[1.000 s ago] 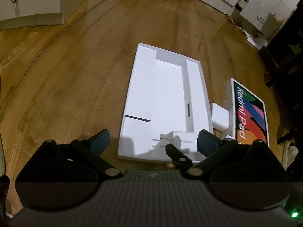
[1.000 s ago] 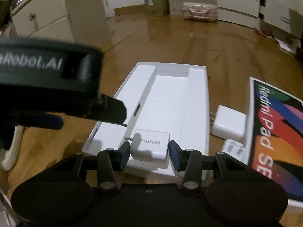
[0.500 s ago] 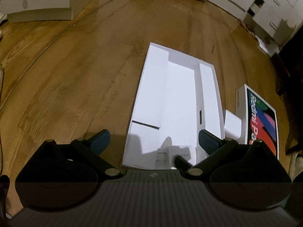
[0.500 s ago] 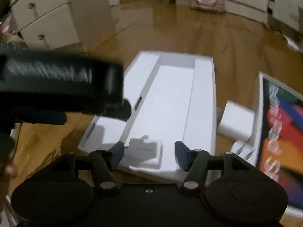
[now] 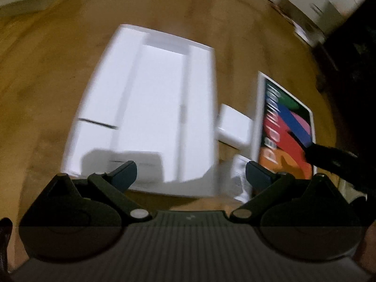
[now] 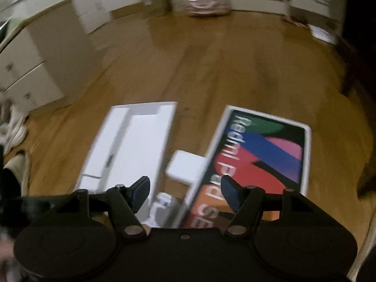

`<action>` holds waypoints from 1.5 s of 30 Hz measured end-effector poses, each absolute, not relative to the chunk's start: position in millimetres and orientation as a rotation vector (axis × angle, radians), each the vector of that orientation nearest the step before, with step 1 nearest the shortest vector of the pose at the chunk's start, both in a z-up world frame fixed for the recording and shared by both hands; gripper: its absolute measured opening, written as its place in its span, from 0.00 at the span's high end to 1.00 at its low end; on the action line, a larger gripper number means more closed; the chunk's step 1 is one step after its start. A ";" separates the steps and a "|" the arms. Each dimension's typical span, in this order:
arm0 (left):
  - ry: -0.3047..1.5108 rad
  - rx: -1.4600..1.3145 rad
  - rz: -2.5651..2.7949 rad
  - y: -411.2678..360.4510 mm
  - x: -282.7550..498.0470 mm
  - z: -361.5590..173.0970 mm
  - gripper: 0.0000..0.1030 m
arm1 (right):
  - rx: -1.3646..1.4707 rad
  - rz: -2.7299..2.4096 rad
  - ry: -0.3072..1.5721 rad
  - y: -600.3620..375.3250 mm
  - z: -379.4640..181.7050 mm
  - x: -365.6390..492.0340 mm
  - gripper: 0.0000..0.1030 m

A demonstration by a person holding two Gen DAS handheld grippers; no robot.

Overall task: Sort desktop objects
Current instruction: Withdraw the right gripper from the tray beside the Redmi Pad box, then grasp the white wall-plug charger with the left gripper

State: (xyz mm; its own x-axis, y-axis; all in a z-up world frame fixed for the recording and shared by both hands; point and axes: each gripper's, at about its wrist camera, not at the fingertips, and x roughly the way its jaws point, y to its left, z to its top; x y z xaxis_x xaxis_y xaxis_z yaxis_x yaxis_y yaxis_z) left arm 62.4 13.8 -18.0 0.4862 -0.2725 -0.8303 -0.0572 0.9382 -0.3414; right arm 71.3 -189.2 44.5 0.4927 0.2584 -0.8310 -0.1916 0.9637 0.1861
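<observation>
Jaws of the right gripper (image 6: 185,193) are opening with nothing between them, now pulling up and away from the tray (image 6: 131,145) toward the lid (image 6: 260,159) at 2 o'clock, having dropped the small charger (image 5: 138,164), which is lying in the tray's near end; the left gripper (image 5: 191,174) is hovering wide and empty; the bigger charger (image 6: 185,168) looks next, between tray and lid

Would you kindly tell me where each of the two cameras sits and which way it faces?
Left wrist: rides the left tongs, looking down at the white tray; its own open fingers and the other tool's dark tip show.
Right wrist: rides the right tongs, jaws opening and empty, facing down over the Redmi Pad box and the room beyond.
Shared: tray, box, white charger between them, wooden floor.
</observation>
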 end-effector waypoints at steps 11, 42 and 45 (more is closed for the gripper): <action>1.052 -0.188 -0.185 -30.0 63.4 -21.7 0.08 | 0.222 0.185 1.089 -213.2 12.2 68.6 0.30; 0.993 -0.068 -0.168 -55.7 74.0 -42.3 0.48 | 0.265 0.040 1.108 -242.0 2.6 63.6 0.30; 0.986 -0.036 -0.173 -58.7 72.3 -42.0 0.58 | 0.268 0.035 1.107 -241.5 2.9 62.9 0.30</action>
State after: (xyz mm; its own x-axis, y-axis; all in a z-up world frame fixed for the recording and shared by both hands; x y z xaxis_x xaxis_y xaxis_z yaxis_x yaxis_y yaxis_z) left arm 72.3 -58.7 -42.0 0.5394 -0.1616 -0.8264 0.1288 0.9857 -0.1087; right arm 62.9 -241.5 2.9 0.4503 0.1610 -0.8782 0.1054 0.9671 0.2314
